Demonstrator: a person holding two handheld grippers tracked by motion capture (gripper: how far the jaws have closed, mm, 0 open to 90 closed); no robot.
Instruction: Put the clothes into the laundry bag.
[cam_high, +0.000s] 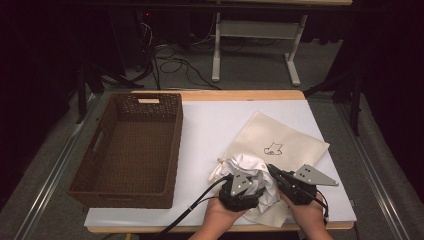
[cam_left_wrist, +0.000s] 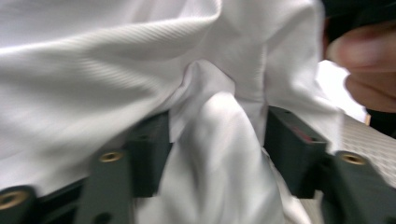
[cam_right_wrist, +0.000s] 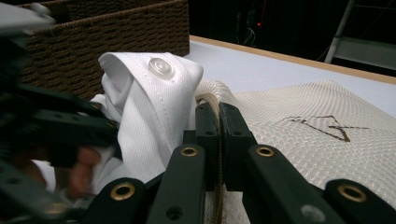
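Right jaws pressed on bag (cam_high: 280, 142) rim, holding mouth up; left jaws half spread around bunched shirt (cam_high: 252, 172), pushing it toward that opening. Basket (cam_high: 131, 147) waiting alongside.

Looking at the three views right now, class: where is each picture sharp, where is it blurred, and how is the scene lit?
High view: the white table is brightly lit, the room behind is dark. Left gripper view: the white shirt is close and soft, the hand blurred. Right gripper view: the shirt button and mesh bag are sharp, the near left edge is blurred.
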